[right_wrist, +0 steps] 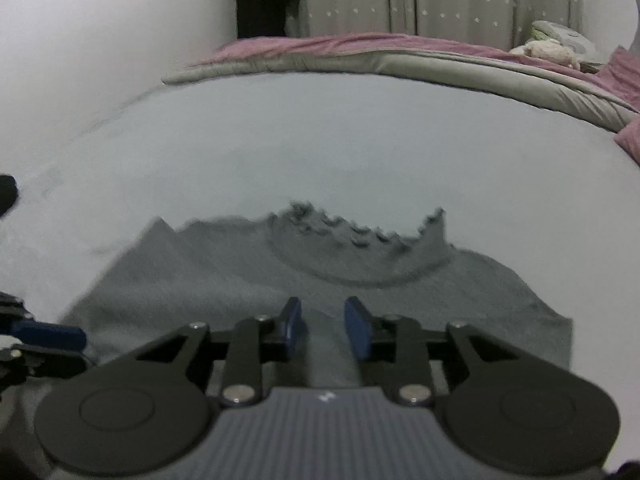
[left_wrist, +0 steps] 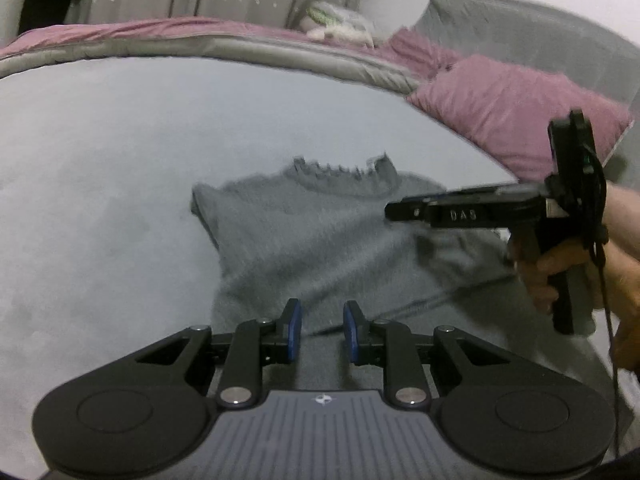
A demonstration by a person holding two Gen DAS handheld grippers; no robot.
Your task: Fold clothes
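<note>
Currently grey sweater [right_wrist: 248, 280] lies flat mid-bed [right_wrist: 320, 140], collar toward far edge. Left gripper [left_wrist: 321, 330] and right gripper [right_wrist: 322, 328] hover above, jaws apart, empty. Sleeve fold stage unclear.

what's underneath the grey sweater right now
The grey sweater lies flat on a pale bed sheet, which shows all around it. Whatever sits directly beneath the fabric is covered, so nothing more can be told.
</note>
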